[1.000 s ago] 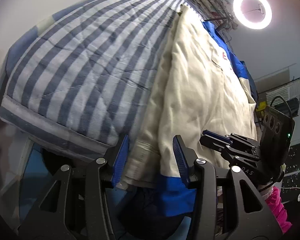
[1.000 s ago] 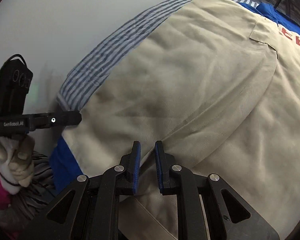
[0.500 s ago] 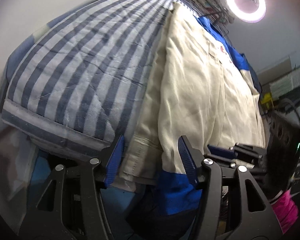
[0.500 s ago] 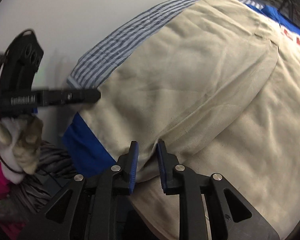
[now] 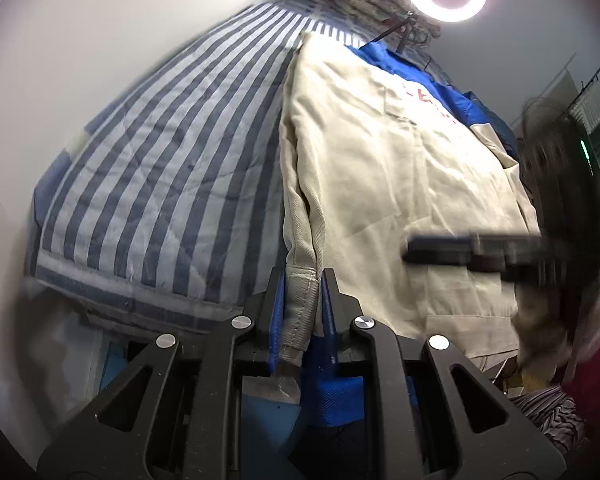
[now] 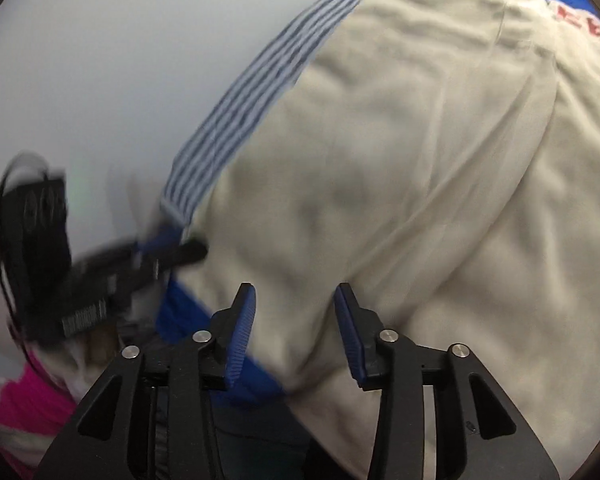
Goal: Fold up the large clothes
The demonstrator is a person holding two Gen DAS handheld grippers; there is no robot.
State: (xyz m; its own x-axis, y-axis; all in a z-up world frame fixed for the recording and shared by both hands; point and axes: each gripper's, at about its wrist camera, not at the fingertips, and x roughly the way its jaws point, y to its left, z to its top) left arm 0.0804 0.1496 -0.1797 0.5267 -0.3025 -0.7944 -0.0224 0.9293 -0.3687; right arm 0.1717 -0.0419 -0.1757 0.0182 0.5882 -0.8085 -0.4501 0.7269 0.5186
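Large beige cotton work jacket with blue trim lies flat on striped blue-and-white quilt. Left gripper clamps the cuffed sleeve end, likely to carry it inward (first fold). Right gripper spread wide over the hem, gripping nothing.

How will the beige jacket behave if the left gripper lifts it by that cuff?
Probably floppy: the jacket lies creased on the striped quilt. It will likely sag and trail, since only the cuff sits between the left gripper fingers.
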